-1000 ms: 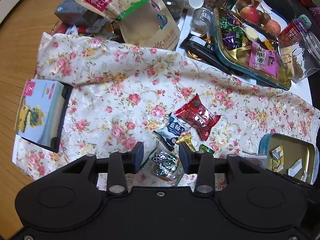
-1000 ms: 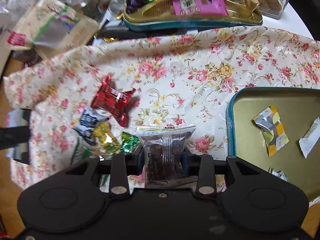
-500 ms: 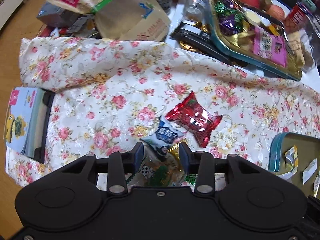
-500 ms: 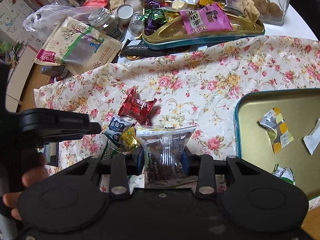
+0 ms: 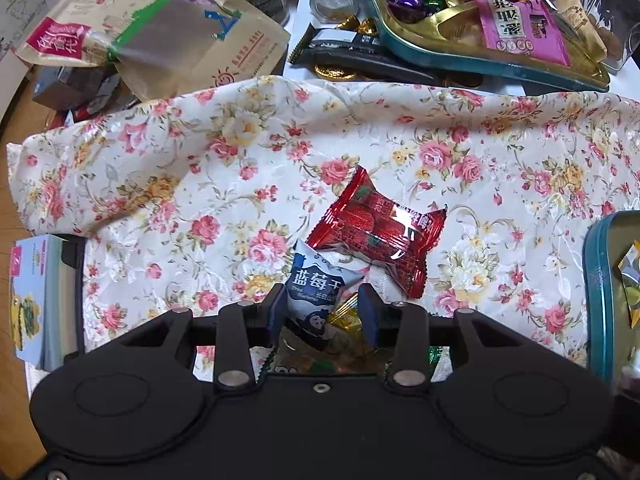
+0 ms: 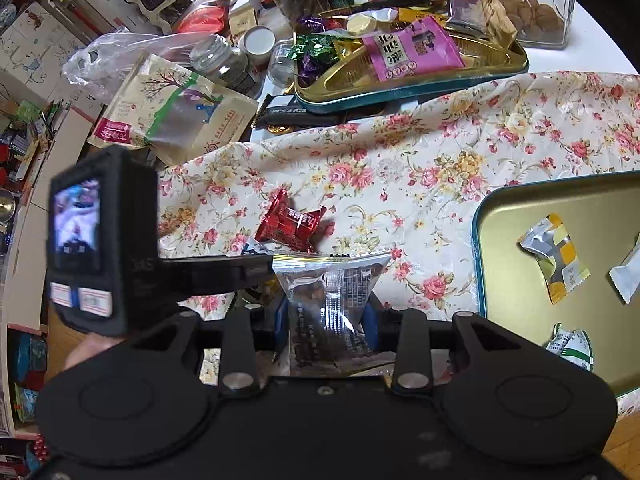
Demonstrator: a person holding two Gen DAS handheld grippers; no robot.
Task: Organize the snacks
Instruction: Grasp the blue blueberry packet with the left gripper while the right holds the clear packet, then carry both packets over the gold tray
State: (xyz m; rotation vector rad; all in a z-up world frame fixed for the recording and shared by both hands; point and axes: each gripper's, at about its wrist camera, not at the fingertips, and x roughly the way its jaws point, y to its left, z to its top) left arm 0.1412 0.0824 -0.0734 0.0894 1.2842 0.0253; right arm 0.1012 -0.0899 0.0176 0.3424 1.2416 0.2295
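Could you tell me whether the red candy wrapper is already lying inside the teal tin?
No, the red candy wrapper lies on the floral cloth, apart from the teal tin.

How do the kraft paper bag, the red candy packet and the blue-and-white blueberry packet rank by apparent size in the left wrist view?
1. Kraft paper bag, clearly the largest.
2. Red candy packet.
3. Blueberry packet, but the gripper partly hides it and it lies nearest the camera, so places 2 and 3 are unsure.

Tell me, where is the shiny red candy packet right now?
The red candy packet lies on the flowery cloth, mid-frame in the left wrist view, just beyond the blue-and-white blueberry packet and left of the teal tray.
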